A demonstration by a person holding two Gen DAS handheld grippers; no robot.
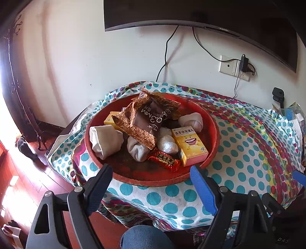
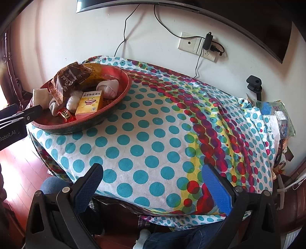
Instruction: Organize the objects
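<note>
left gripper [image 1: 151, 183] fingers spread wide before the red tray [image 1: 214, 122]; right gripper [image 2: 153, 183] fingers likewise released, holding nothing.

The brown snack wrapper [image 1: 148, 118] in the red tray is showing "0.3MM" and "OCAK", upside down in the left wrist view; the yellow box [image 1: 189, 146] is carrying the Chinese characters "连苓珍珠滴丸" above a smiling cartoon face; the dark screen [image 1: 210, 17] on the wall is displaying "xiaomi" on its lower edge; the left gripper's body [image 2: 11, 132] is reading "Robot.AI" in the right wrist view; the red candy's [image 1: 165, 160] gold characters are too small to read.
</note>
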